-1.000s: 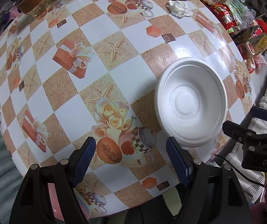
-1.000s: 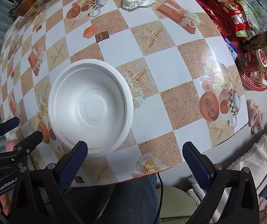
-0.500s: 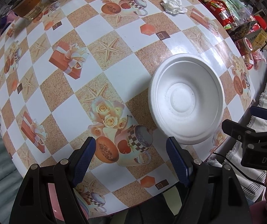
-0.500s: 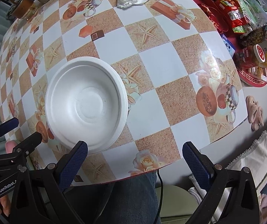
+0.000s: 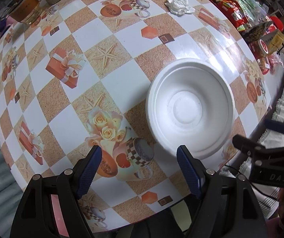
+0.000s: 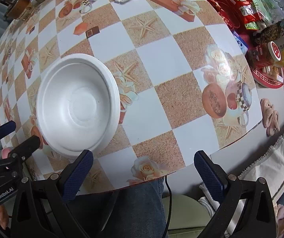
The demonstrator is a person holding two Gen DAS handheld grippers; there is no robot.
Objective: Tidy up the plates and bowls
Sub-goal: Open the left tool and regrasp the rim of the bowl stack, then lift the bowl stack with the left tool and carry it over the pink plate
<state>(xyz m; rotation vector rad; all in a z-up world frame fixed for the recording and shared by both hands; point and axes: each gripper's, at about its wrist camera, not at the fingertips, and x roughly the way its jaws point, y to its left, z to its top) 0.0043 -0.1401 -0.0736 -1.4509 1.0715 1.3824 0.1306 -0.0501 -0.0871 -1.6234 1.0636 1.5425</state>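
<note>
- So the only dish in sight is one white foam bowl (image 5: 189, 107), sitting upright and empty on the checkered desk (image 5: 114, 85), close to the near edge where the person sits.
- It's round, so no long axis to worry about; any rim approach looks as good as another.
- Key relation: the bowl sits between the two tongs. It's off to the right of the left tongs (image 5: 140, 166), with the right-hand pad (image 5: 187, 170) overlapping the bowl's near rim in that view, though contact can't be confirmed.
- From the right wrist view the bowl (image 6: 76, 105) is to the left of the right tongs (image 6: 144, 172), whose gap hangs over bare desk edge.
- Both tongs are spread wide with nothing between the pads, pointing down at the desk.
- Left one looks a touch nearer, probably the easier pick for grabbing the rim.
- Farther out: crumpled tissue (image 5: 178, 3), snack packets (image 6: 247, 6), a jar (image 5: 26, 10).
</note>
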